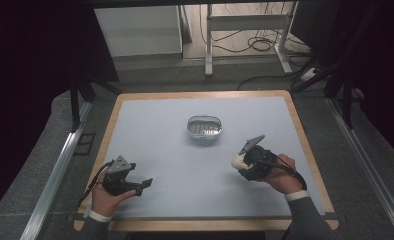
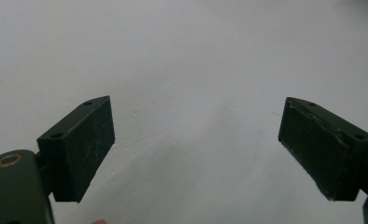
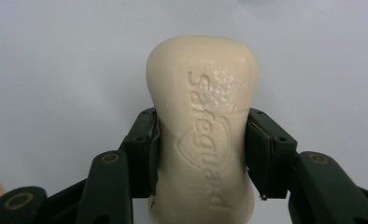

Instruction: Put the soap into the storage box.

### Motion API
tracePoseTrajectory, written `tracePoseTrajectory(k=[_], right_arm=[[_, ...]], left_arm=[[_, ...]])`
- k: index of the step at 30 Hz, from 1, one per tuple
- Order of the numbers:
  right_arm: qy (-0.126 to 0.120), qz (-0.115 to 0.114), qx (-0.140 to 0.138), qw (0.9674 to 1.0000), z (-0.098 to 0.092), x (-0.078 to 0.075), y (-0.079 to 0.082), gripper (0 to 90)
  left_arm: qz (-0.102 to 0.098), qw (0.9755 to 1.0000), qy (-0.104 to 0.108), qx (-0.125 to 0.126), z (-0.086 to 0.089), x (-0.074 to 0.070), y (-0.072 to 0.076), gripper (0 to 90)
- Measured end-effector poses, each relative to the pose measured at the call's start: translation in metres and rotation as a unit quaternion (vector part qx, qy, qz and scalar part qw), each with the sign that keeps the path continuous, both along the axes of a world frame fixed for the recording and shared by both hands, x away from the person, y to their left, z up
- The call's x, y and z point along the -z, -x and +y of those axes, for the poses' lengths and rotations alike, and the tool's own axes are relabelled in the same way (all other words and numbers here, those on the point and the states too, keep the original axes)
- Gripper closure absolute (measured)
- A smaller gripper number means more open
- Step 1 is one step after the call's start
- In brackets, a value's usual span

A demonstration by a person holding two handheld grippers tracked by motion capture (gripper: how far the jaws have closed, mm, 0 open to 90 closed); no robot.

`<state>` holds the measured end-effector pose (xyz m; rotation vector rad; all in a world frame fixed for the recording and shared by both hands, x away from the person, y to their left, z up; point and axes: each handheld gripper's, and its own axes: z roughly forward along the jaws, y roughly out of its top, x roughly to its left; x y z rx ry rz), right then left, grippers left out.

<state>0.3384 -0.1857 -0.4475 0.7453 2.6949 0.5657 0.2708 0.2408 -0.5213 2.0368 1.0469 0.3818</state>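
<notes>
A cream bar of soap (image 3: 203, 135) stamped "Safeguard" is clamped at its waist between the jaws of my right gripper (image 3: 201, 149). In the high view the soap (image 1: 238, 160) sticks out to the left of the right gripper (image 1: 245, 162), held above the table at the right. A clear oval soap dish (image 1: 204, 127) with a ribbed insert rests near the table's middle, farther away and to the left of the soap. My left gripper (image 1: 144, 186) sits low at the front left, open, its two pads (image 2: 81, 147) wide apart with only the pale mat between them.
The pale blue mat (image 1: 185, 165) covers a wooden-edged table (image 1: 107, 132). Beyond the far edge stand a white cabinet (image 1: 137, 30), a metal frame (image 1: 208, 45) and loose cables (image 1: 257, 42) on the floor. Dark poles (image 1: 75, 100) flank both sides.
</notes>
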Motion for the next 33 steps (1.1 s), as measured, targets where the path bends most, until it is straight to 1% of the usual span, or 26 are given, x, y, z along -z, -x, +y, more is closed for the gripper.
tracePoseTrajectory(k=[4,5,9,11,13,16,18,21,22,28,33], right_arm=[[-0.004,-0.001,0.004,1.0,-0.001,-0.003,-0.004,49.2],[0.0,-0.001,0.003,1.0,0.0,-0.004,-0.006,49.2],[-0.001,-0.003,0.004,1.0,0.001,-0.005,-0.008,49.3],[-0.001,-0.007,0.004,1.0,0.002,-0.006,-0.01,49.3],[-0.005,-0.008,0.005,0.9999,0.003,-0.007,-0.013,49.3],[-0.003,-0.01,0.006,0.9999,0.003,-0.008,-0.014,49.3],[-0.002,-0.013,0.011,0.9999,0.004,-0.01,-0.016,49.3],[-0.005,-0.018,0.015,0.9997,0.003,-0.012,-0.019,49.3],[-0.009,-0.015,0.017,0.9997,0.002,-0.013,-0.022,49.3],[-0.009,-0.018,0.021,0.9996,0.002,-0.015,-0.027,49.3],[-0.016,-0.021,0.028,0.9993,0.001,-0.019,-0.035,49.3]], left_arm=[[-0.001,1.0,0.001,-0.001,0.001,-0.001,0.0,11.2],[0.0,1.0,0.001,-0.001,0.001,-0.001,0.0,11.2],[0.0,1.0,0.0,0.0,0.001,-0.001,0.0,11.1],[0.0,1.0,0.0,0.0,0.001,-0.001,0.0,11.1],[0.0,1.0,0.0,0.0,0.001,-0.001,0.0,11.2],[0.0,1.0,0.001,0.0,0.002,-0.001,0.001,11.1],[0.0,1.0,0.0,0.0,0.002,-0.001,0.001,11.2],[0.0,1.0,0.001,0.0,0.002,-0.001,0.001,11.2],[-0.001,1.0,0.001,-0.001,0.002,-0.001,0.001,11.1],[0.0,1.0,0.001,0.0,0.002,-0.001,0.0,11.2],[0.0,1.0,0.001,0.0,0.002,-0.001,0.0,11.2]])
